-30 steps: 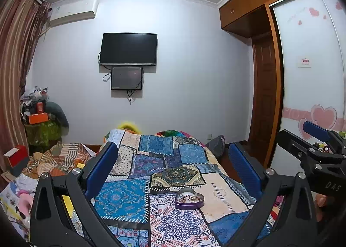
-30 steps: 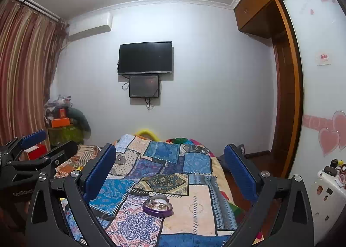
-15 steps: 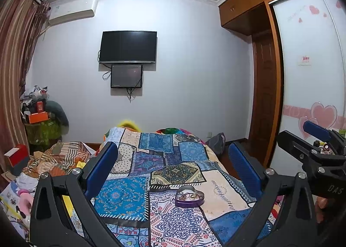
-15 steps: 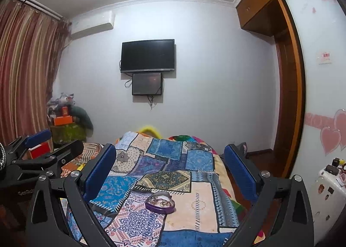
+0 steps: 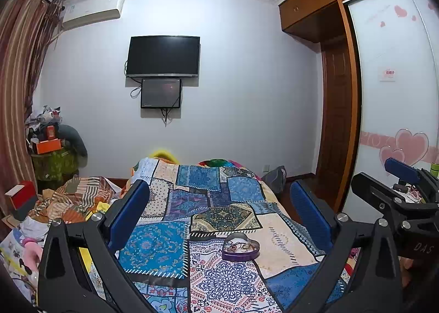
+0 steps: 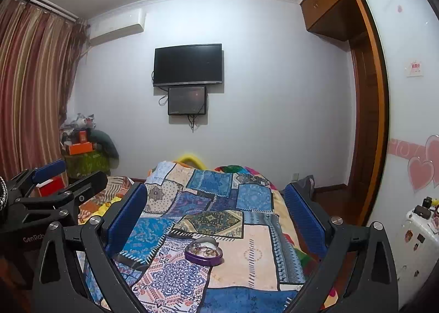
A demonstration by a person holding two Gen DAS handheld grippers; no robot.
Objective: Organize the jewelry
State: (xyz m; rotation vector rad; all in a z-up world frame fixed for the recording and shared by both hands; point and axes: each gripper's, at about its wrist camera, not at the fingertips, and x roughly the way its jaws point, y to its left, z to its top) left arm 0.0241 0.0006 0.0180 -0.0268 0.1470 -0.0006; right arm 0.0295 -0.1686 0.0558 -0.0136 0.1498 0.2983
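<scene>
A purple heart-shaped tin (image 5: 241, 247) with jewelry pieces tangled inside lies open on the patchwork bedspread (image 5: 153, 247). It also shows in the right wrist view (image 6: 203, 252). My left gripper (image 5: 219, 203) is open and empty, held above the bed with the tin ahead between its blue fingers (image 5: 129, 213). My right gripper (image 6: 214, 204) is open and empty, also above the bed short of the tin. The right gripper shows at the right of the left wrist view (image 5: 397, 187); the left gripper shows at the left of the right wrist view (image 6: 55, 184).
A TV (image 5: 163, 56) hangs on the far wall. Piled clothes and boxes (image 5: 68, 200) lie left of the bed. A wardrobe with heart decals (image 5: 395, 121) and a door (image 5: 336, 126) stand right. A white cabinet with small items (image 6: 417, 228) is at far right.
Both views have shifted slightly; the tin sits a little lower in the right wrist view. Both grippers stay open and empty.
</scene>
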